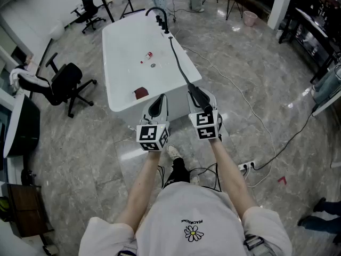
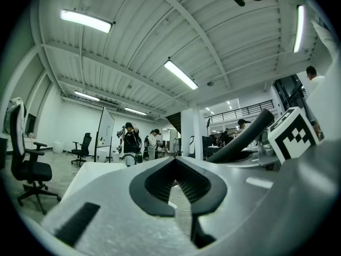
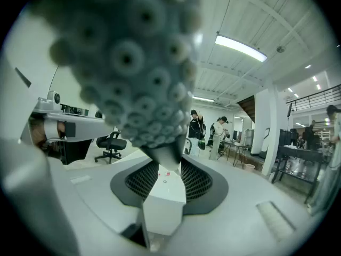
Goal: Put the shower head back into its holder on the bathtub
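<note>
Head view: right gripper (image 1: pixel 202 101) seemingly clamps shower head (image 1: pixel 193 88); left gripper (image 1: pixel 158 103) closed.

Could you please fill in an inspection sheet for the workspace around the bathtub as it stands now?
Surface: white bathtub on a grey stone-look floor.
Job's things: shower head off its holder; hose runs along the rim to the faucet.
Clutter: small red-and-white item and a dark red thing in the tub.
Grippers: left hand-held gripper shut, empty; right hand-held gripper holds the shower head by its neck.
Cables: cable across the floor; power strip.
Surroundings: office chair; people far off.
</note>
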